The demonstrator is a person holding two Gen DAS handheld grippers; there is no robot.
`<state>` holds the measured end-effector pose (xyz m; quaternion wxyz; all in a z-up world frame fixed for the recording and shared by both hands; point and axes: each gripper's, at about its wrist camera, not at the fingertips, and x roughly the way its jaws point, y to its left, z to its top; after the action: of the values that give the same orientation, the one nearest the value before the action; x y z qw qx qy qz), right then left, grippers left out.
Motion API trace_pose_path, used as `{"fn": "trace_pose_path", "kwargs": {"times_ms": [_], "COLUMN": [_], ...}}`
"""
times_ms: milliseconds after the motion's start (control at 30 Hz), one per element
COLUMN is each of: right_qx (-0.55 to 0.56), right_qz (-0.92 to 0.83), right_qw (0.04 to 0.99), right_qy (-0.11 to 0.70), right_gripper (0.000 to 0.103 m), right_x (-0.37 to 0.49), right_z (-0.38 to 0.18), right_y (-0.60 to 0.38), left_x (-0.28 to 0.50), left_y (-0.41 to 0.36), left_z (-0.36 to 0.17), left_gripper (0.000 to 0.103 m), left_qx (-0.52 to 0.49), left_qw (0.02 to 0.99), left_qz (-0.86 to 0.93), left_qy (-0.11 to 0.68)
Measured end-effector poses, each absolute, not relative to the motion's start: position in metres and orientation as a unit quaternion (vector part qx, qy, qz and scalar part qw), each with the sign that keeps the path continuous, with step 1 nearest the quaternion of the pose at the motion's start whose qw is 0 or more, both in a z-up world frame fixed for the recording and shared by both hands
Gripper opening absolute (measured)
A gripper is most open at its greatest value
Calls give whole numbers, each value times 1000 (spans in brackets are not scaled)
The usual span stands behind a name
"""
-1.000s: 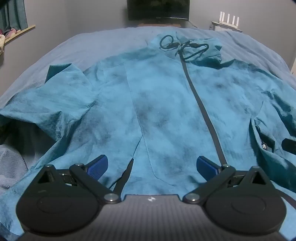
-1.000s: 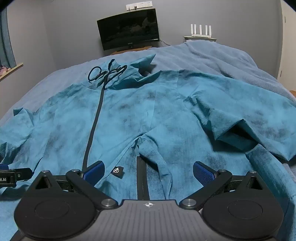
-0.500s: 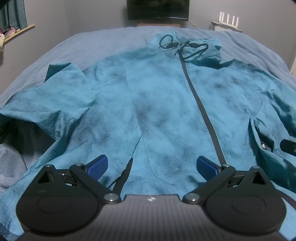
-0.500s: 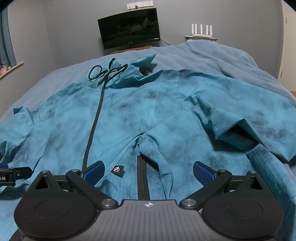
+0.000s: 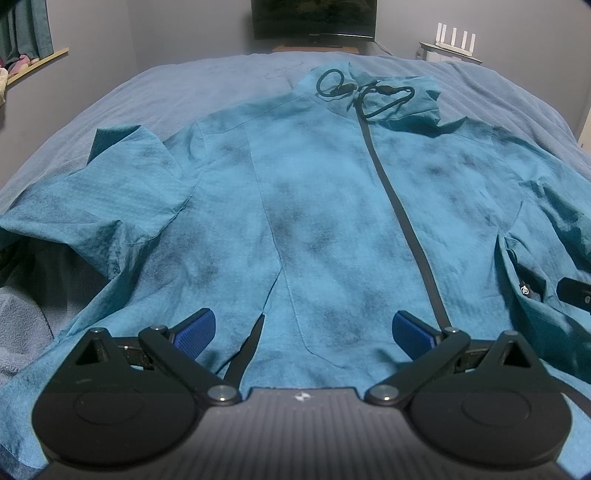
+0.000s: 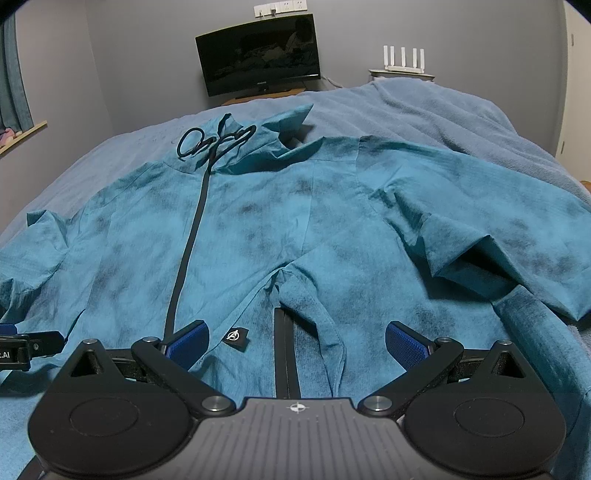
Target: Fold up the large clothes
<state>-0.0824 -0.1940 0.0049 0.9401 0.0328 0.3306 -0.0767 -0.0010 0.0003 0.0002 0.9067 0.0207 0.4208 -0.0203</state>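
One grey-blue bed [image 5: 184, 96] carries the teal mottled zip jacket [image 5: 325, 221], spread flat, front up. Both hand-held grippers, left [image 5: 303, 332] and right [image 6: 295, 341], hover at the hem with jaws wide, holding nothing. Pre-grasp step; next likely pinch hem or sleeves to start folding.

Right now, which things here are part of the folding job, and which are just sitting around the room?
Part of the job:
teal jacket, spread flat on the bed
left gripper, open
right gripper, open

Just lying about:
monitor
white router
curtain
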Motion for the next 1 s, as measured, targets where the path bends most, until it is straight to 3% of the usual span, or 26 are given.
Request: {"fn": "trace_pose_path", "kwargs": {"times_ms": [1000], "right_qx": [34], "right_qz": [-76], "right_qw": [938], "right_qy": [336], "right_gripper": [103], "right_x": [-81], "right_z": [-7], "right_y": [-193], "left_x": [-1], "left_y": [1], "left_z": [0], "left_gripper": [103], "left_qx": [20], "left_qw": [906], "left_qz": [-21], "left_qy": [422]}}
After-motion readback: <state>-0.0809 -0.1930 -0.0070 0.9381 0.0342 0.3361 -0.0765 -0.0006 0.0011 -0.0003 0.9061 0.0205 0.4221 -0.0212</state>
